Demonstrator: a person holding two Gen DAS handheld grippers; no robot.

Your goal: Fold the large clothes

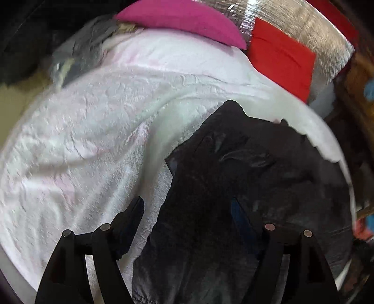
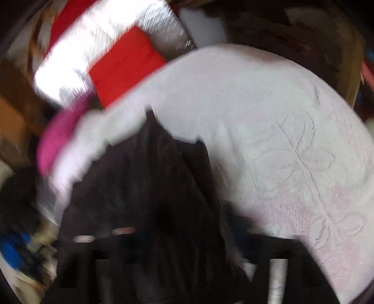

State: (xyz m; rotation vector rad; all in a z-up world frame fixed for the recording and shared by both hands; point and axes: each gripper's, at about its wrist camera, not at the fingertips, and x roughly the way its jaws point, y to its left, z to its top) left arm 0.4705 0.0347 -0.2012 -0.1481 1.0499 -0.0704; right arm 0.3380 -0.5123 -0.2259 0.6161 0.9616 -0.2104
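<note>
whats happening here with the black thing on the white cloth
A person with a gripper in each hand is working on a black garment that lies crumpled on a white embossed cloth. The left gripper is open, its fingers either side of the garment's near end. The right wrist view is too blurred to tell that gripper's state. A pink item and a folded red item sit farther back. No fold is finished yet.

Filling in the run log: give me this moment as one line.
stage: handling dark garment | surface: white textured cloth | left tool: open around garment | right tool: blurred, state unclear | background: red, pink folded items
</note>
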